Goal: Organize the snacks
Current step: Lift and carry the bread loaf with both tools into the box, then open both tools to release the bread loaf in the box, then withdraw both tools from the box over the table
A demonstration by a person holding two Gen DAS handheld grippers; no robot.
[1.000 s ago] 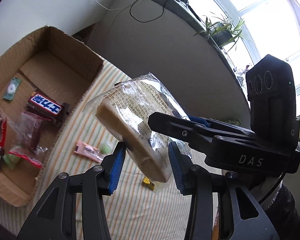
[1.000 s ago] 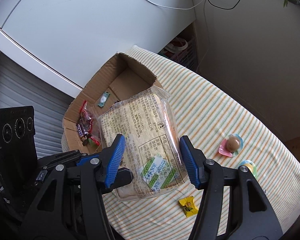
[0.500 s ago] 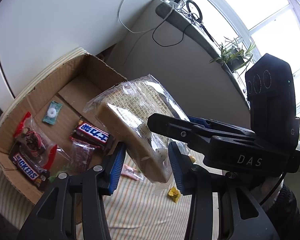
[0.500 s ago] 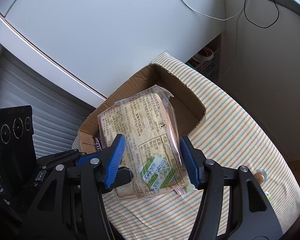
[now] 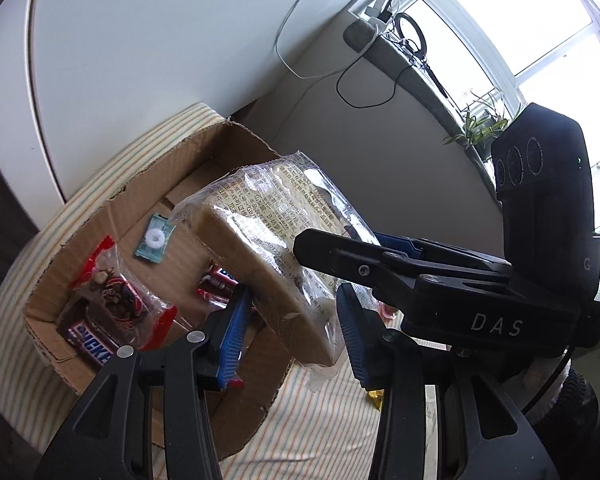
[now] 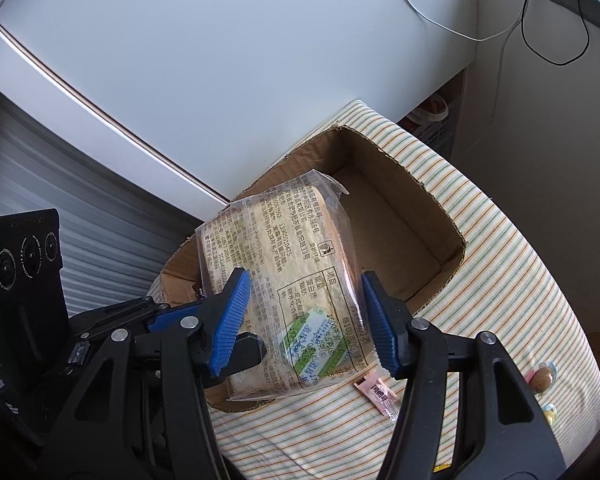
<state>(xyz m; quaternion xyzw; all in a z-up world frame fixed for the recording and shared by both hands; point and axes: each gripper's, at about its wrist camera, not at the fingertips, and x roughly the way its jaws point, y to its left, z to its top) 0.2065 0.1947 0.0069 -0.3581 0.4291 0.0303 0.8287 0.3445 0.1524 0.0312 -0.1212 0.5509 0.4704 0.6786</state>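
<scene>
A clear bag of sliced bread (image 5: 276,248) hangs in the air above an open cardboard box (image 5: 140,192). My left gripper (image 5: 290,328) is shut on the bag's lower end. My right gripper (image 6: 304,320) is shut on the same bag (image 6: 284,264) across its width. The box (image 6: 420,196) sits on a striped tablecloth (image 6: 500,264). Inside the box lie Snickers bars (image 5: 92,348), a red snack bag (image 5: 116,296) and a small teal packet (image 5: 154,238).
A pink wrapped candy (image 6: 378,394), a round chocolate sweet (image 6: 542,376) and a pastel sweet (image 6: 548,412) lie on the cloth to the right. A yellow candy (image 5: 376,398) lies behind the left gripper. A white cabinet (image 6: 220,60) stands behind the table.
Both grippers carried the bread bag from over the open tablecloth towards the box, and it now hangs over the box. The grip on the bag has not changed.
</scene>
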